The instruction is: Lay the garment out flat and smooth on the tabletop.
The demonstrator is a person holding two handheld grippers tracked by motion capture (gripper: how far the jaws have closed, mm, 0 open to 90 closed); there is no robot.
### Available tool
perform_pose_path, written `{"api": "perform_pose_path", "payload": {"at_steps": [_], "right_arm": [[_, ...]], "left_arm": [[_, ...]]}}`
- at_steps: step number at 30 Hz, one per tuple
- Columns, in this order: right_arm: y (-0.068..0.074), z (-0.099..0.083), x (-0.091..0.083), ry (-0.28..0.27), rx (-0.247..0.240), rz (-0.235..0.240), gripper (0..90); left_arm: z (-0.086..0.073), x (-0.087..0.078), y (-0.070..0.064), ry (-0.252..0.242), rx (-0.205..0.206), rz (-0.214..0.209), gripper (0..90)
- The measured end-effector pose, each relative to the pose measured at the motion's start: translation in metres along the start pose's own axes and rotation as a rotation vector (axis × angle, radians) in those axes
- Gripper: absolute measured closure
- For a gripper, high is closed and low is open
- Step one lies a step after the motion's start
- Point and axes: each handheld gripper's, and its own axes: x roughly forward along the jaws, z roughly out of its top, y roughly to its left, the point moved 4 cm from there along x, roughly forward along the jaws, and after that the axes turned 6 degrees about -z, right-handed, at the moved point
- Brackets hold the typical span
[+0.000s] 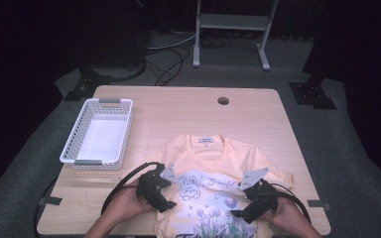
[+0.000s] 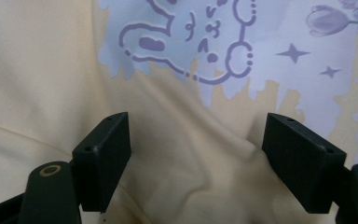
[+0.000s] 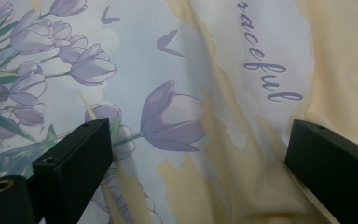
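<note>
Your left gripper (image 1: 164, 197) and right gripper (image 1: 244, 210) hover, jaws wide, over the yellow T-shirt (image 1: 213, 163) lying flat on the counter (image 1: 178, 114); pinch matching side folds, lifting evenly.

Two black grippers are seen in the high view, the left gripper (image 1: 170, 204) and the right gripper (image 1: 235, 213). A grey three-cornered plate is carried on top of each, and a black cable is trailed behind. Blocky black jaws with small screw holes are shown in the gripper views.
</note>
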Motion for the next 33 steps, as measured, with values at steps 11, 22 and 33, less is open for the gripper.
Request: {"api": "perform_pose_path", "payload": {"at_steps": [11,22,33], "right_arm": [[-0.009,0.007,0.007,0.003,-0.006,-0.004,3.6],[-0.023,0.018,0.015,0.007,-0.002,-0.01,3.4],[-0.039,0.03,0.024,0.013,0.003,-0.019,3.2]], "left_arm": [[0.002,0.0,0.02,-0.013,-0.026,0.013,20.5],[0.004,-0.002,0.046,-0.015,-0.05,0.035,20.4],[0.006,-0.003,0.074,-0.029,-0.072,0.05,20.3]]}}
